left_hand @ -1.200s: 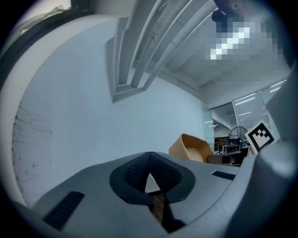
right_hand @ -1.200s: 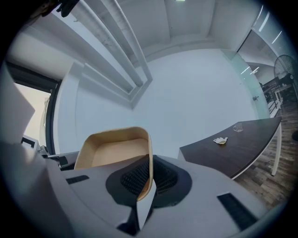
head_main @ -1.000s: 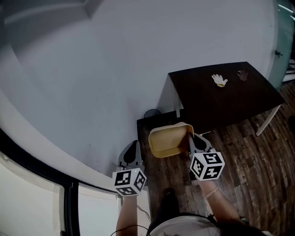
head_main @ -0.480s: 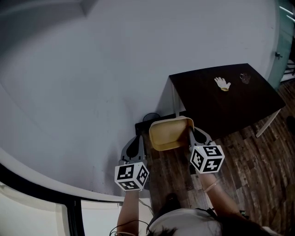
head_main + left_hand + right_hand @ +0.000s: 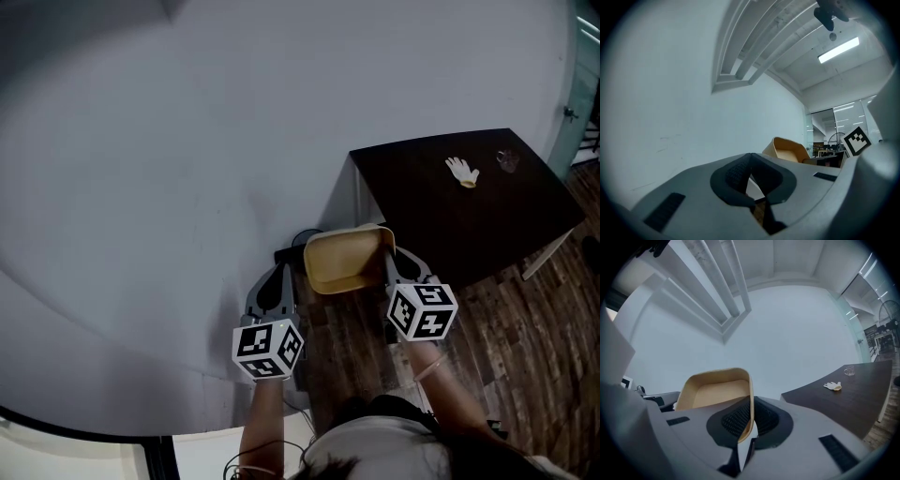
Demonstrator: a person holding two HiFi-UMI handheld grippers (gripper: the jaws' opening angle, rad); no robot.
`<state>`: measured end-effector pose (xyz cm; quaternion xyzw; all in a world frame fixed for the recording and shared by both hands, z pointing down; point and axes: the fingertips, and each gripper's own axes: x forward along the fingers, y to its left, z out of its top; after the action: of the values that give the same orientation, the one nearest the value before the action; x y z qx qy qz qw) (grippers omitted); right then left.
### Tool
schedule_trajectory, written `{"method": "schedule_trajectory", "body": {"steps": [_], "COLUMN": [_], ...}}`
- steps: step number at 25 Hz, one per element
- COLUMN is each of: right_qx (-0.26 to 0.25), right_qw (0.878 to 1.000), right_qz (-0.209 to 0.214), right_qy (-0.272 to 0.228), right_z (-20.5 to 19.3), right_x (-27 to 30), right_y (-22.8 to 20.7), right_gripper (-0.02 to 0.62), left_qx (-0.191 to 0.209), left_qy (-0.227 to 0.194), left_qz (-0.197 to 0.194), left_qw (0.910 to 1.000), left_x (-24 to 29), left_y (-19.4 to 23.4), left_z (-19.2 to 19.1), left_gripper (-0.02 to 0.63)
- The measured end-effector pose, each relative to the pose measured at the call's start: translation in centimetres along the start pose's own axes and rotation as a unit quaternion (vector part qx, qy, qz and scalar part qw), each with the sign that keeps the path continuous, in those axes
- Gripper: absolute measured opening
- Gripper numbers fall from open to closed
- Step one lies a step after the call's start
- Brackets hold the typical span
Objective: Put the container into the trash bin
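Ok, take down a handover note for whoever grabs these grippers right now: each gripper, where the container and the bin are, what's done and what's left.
Right gripper: shut on the side wall of the tan container, which is held in the air and looks empty.
Left gripper: shut, holding nothing, level beside the right one.
Bin: a dark round shape on the floor by the wall, just beyond the container, is probably the bin. It is mostly hidden.
Done: the container is picked up and close to that spot.
Left: bring it over the bin, open the right fingers and let it drop in.
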<state>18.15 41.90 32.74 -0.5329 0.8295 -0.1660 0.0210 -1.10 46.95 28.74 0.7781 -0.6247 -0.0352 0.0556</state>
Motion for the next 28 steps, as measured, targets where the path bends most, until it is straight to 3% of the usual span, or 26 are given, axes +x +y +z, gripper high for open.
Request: {"method": "schedule_trajectory", "body": {"steps": [13,28], "right_qx": [0.006,0.009], "right_qw": [1.000,1.000], "right_qz": [0.000,0.016], "right_qy": [-0.003,0.009], "right_z": [0.7,0.7], "right_x": [10.7,30.3], "right_y": [-2.0,-10.0], "right_gripper": [0.012,0.012], "left_qx": [-0.012,-0.012], "left_qy": [0.008,0.012], "left_qz": [0.003,0.018], "left_qw": [0.9999,0.9997], "left_x": [9.5,28.6], "left_y": [5.0,10.7], "left_z": [-1.5,-5.3], "left_gripper": [0.020,0.020]}}
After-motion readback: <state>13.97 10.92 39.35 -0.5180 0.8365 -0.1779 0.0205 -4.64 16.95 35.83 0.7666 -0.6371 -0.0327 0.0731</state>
